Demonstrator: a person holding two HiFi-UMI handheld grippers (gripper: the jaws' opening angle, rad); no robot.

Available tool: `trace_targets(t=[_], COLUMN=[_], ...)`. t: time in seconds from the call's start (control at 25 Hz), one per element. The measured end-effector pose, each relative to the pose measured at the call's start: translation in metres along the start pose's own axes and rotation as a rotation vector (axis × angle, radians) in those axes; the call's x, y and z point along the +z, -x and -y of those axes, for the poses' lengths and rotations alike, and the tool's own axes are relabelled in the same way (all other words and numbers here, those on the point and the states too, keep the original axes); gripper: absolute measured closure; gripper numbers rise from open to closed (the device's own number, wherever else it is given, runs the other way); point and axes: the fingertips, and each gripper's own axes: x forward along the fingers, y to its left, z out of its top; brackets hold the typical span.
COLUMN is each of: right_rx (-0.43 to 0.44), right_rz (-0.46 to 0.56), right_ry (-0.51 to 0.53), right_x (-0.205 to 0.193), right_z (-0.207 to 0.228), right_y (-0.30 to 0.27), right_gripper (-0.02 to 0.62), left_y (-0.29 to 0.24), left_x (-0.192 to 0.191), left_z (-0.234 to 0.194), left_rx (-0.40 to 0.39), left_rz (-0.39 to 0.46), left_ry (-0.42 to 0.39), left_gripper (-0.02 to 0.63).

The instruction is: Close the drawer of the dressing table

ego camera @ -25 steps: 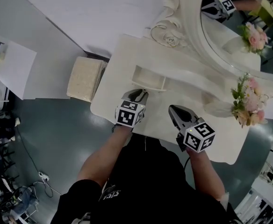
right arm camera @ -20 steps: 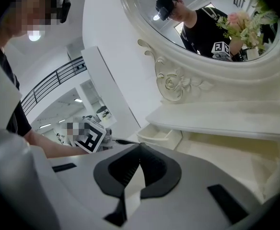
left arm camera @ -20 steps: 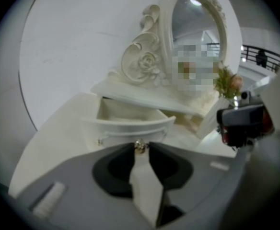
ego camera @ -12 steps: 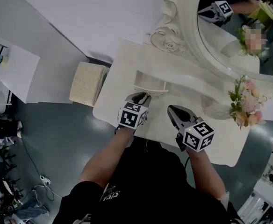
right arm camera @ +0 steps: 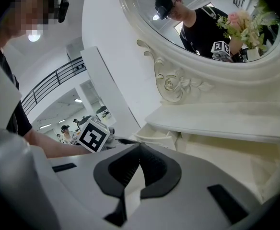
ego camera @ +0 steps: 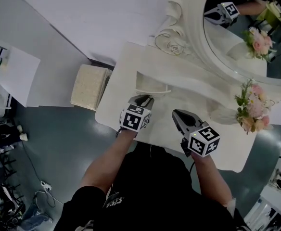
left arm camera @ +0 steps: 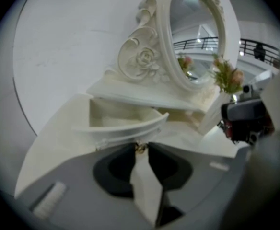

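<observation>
White dressing table (ego camera: 115,88) stands against a pale wall, on a grey floor. Oval mirror (ego camera: 236,44) in a carved white frame with a rose relief rises at the back of the table and reflects the person and one marker cube. Beige padded stool (ego camera: 88,86) sits on the floor just beside the table's left end. Drawer (ego camera: 152,84) is on the left part of the table, under the raised shelf below the mirror. It is pulled partway out, its inside visible, with the curved front facing the person. The left gripper view shows the same drawer (left arm camera: 123,126) open and nothing visible inside. Pink flower bunch (ego camera: 252,107) with green leaves stands on the right part of the tabletop, near the mirror frame.

Left gripper (ego camera: 144,99) is at the drawer front. Its jaws are pinched narrow, tips closed on the small brass knob (left arm camera: 140,148) at the middle of the front. Right gripper (ego camera: 179,115) is over the tabletop to the right of the drawer, apart from it. In its own view the right gripper (right arm camera: 140,148) has its jaw tips together with nothing between them, pointing toward the shelf and drawer (right arm camera: 154,137).
</observation>
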Motion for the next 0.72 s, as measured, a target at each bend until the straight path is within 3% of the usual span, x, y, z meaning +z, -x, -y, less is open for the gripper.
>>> trace_targets(t=[0.44,0.72], right_rx=[-0.054,-0.099], right_rz=[-0.049,-0.097], right_ry=[0.054,0.083], right_x=[0.000,-0.006], right_z=[0.026,0.055], right_y=[-0.028,-0.054], right_gripper=[0.598,0.507], left_y=[0.000,0.016], left_x=[-0.002,-0.002], left_z=[0.002,-0.009], left_rx=[-0.041,-0.026], left_rz=[0.027,0.060], left_ry=[-0.002,0.020], left_gripper=[0.512,0.489])
